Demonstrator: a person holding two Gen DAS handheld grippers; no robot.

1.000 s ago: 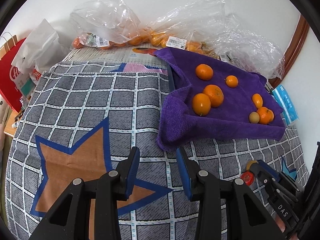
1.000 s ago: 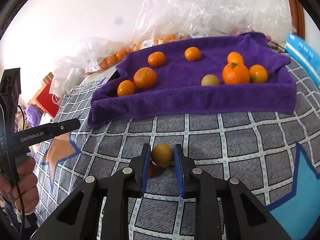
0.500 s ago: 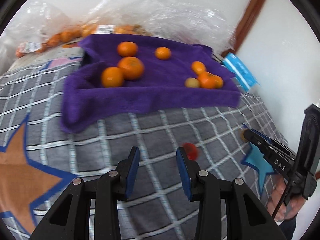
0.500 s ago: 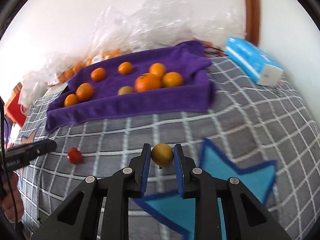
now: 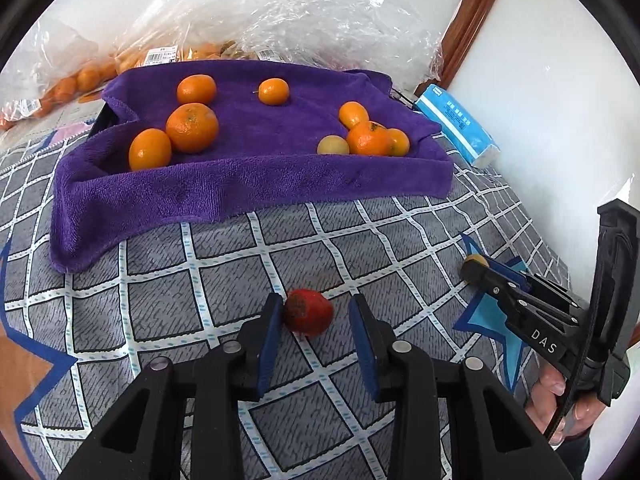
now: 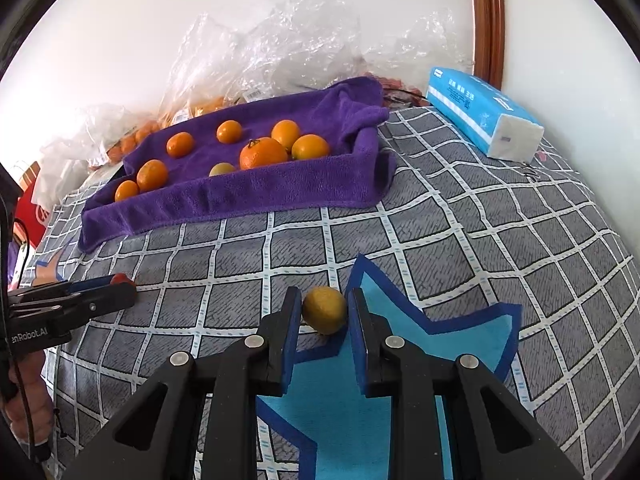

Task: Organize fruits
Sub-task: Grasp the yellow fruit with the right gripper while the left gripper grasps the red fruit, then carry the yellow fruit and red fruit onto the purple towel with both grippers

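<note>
Left wrist view: I close my left hand-held gripper around a small red fruit on the grey checked bedspread, while my right hand-held gripper pinches a yellow round fruit, both presumably bound for the purple towel-lined tray of oranges.

Much of the fruit haul sits out of clear sight behind plastic and cloth

Far off, the bagged oranges blur behind crinkled clear bags, their price labels too small for me to read. The purple towel hides whatever tray holds up its raised edges, and its near fold cuts off the lower half of the pale fruit. My left gripper covers all but a sliver of the red fruit in the right view. A red bag is cropped at the left edge.
</note>
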